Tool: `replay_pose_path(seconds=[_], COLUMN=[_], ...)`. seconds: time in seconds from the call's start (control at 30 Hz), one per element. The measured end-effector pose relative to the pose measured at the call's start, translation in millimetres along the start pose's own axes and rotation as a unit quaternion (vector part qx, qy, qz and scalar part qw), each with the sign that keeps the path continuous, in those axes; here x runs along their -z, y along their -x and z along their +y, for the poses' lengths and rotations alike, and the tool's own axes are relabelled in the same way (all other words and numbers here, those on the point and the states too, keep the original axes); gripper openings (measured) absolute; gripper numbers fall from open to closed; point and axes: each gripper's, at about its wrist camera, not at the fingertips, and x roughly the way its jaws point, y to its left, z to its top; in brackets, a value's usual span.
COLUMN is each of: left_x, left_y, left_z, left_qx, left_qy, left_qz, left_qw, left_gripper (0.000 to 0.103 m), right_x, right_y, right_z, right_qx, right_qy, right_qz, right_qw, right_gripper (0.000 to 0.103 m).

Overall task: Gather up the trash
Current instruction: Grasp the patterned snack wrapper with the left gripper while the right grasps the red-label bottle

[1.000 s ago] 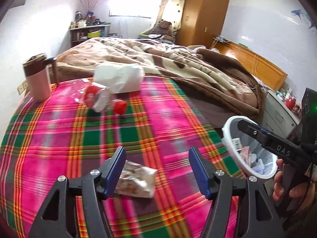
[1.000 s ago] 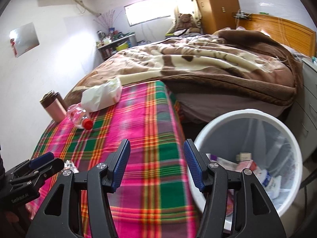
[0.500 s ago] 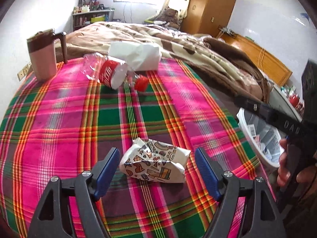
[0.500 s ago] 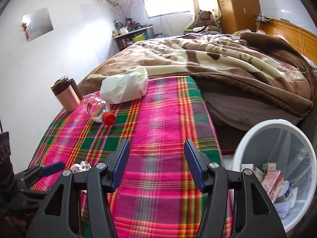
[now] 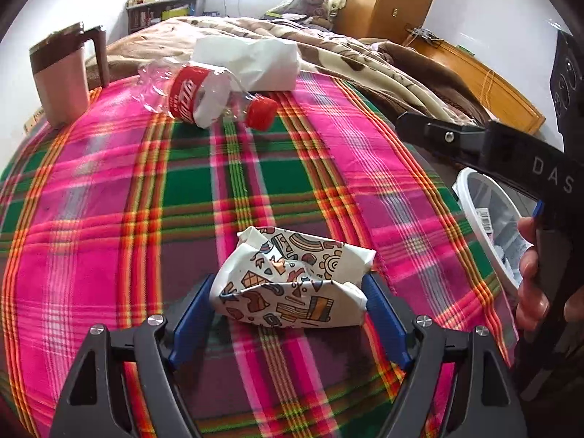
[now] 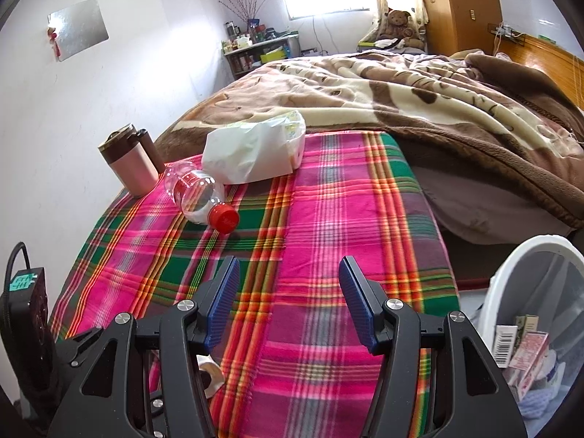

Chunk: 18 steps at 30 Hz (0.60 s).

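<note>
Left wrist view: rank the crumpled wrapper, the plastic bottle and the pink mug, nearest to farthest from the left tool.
1. Crumpled wrapper: between the left tool's open blue pads.
2. Plastic bottle: lying on its side, farther up the plaid blanket.
3. Pink mug: upright, far left corner.

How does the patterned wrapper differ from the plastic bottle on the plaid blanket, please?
The wrapper is opaque white paper with colourful doodles; the bottle is clear plastic with a red label and red cap. The wrapper is crumpled and lies between the open left tongs; the bottle lies on its side farther off, beside a white bag, with no tongs near. Both rest on the blanket and look like trash.
</note>
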Motion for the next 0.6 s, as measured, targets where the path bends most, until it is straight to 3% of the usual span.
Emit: replay_pose_path(seconds=[0.3,0.6], left_x=[1,-3], left_y=[15,23], left_z=[38,92], left_qx=[-0.048,-0.083], left_qy=[0.033,0.097], left_qz=[-0.029,-0.045], left_qw=[0.9979,0.9908], left_gripper=[0.079,0.08], right_x=[-10,-30], right_y=[-19,-42], right_z=[20,61], right_qx=[-0.013,-0.049], right_qy=[0.027,0.102], right_qz=[0.006,-0.011], right_qw=[1.0,0.994], right_gripper=[0.058,0.058])
